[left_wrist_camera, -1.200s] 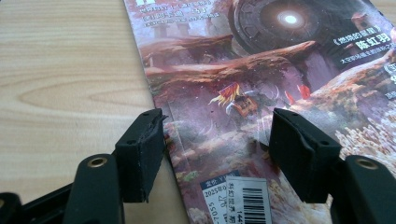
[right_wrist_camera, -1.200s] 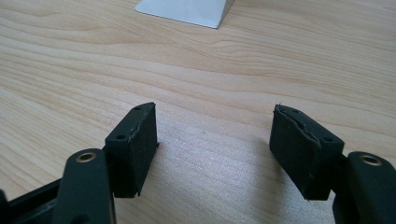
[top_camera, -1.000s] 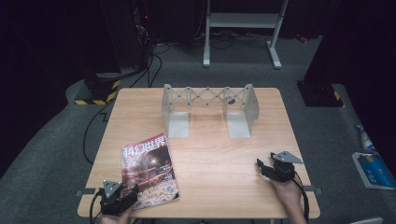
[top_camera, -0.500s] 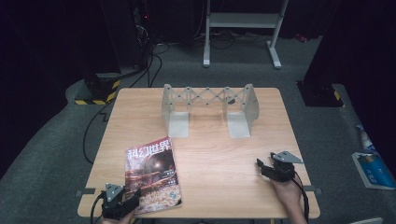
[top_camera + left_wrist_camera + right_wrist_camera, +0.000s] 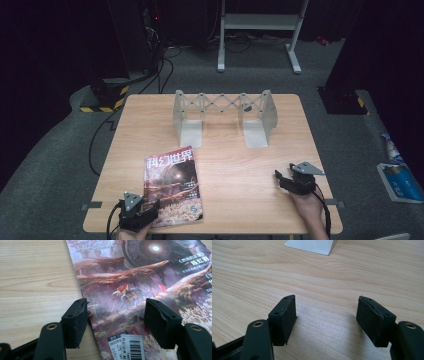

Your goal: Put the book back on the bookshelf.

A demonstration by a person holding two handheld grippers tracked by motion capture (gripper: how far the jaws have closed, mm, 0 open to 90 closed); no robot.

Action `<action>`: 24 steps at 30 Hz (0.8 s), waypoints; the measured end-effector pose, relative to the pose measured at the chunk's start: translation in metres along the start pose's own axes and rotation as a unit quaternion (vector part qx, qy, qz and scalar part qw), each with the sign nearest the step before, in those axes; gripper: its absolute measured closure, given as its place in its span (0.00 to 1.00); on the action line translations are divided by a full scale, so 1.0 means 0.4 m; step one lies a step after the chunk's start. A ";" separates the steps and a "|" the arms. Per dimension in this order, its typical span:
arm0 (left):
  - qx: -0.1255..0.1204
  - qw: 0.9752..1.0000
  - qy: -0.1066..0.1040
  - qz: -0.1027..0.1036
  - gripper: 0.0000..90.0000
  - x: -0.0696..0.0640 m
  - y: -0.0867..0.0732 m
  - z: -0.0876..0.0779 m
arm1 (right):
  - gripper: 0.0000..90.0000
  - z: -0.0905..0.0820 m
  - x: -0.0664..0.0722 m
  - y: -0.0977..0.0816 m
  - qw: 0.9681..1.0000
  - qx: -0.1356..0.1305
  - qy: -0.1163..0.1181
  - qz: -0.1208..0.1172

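A magazine [image 5: 172, 187] with a dark fantasy cover and Chinese title lies flat on the front left of the wooden table [image 5: 230, 160]. My left gripper [image 5: 150, 207] sits at the table's front edge, over the magazine's lower left corner. In the left gripper view the magazine [image 5: 140, 285] lies under my left gripper [image 5: 116, 317]; one jaw stands at its spine edge, the other over the cover, open with a wide gap. My right gripper [image 5: 281, 180] rests at the front right, open. In the right gripper view it [image 5: 327, 315] has bare wood between its jaws.
An expandable metal book rack [image 5: 225, 107] with two upright ends stands at the back middle of the table; one foot plate [image 5: 312, 246] lies ahead of the right gripper. On the floor are a blue packet [image 5: 397, 177], cables and a white stand [image 5: 260, 30].
The magazine has slid a little toward the front edge and to the right, and my left gripper has shifted slightly with it. The right gripper has stayed put.
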State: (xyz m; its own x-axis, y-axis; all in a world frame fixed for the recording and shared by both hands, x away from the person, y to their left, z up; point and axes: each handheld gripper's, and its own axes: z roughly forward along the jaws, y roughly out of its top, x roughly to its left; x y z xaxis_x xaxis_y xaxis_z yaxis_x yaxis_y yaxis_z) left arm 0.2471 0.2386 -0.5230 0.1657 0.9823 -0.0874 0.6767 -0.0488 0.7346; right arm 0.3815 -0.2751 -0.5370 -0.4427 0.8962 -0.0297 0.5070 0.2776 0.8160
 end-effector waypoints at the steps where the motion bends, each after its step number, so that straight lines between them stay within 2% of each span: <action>1: 0.002 1.000 0.000 0.005 0.40 -0.003 0.002 0.001 | 0.36 0.000 0.001 0.000 1.000 0.000 0.000 -0.001; 7: 0.000 1.000 -0.011 0.003 0.39 -0.024 0.010 0.016 | 0.36 0.000 0.001 0.000 1.000 -0.001 0.000 -0.004; 16: -0.001 1.000 -0.022 0.015 0.39 -0.064 0.030 0.044 | 0.36 0.002 -0.002 0.001 1.000 0.002 0.002 0.001; 22: 0.006 0.999 -0.029 0.022 0.39 -0.095 0.046 0.059 | 0.36 0.002 -0.002 0.001 1.000 0.001 0.002 0.000; 23: 0.009 0.999 -0.029 0.017 0.39 -0.101 0.047 0.060 | 0.36 0.002 0.000 0.001 1.000 0.001 0.002 0.002; 24: 0.009 0.999 -0.029 0.019 0.39 -0.104 0.048 0.062 | 0.37 0.001 -0.001 0.001 1.000 0.001 0.003 0.000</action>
State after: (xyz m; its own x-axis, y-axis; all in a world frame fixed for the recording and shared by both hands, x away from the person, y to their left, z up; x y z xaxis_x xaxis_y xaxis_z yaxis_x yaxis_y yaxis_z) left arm 0.2710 0.1924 -0.5218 0.2325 0.9677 -0.0980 0.6815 -0.0902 0.7262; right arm 0.3823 -0.2749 -0.5370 -0.4464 0.8945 -0.0263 0.5091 0.2780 0.8146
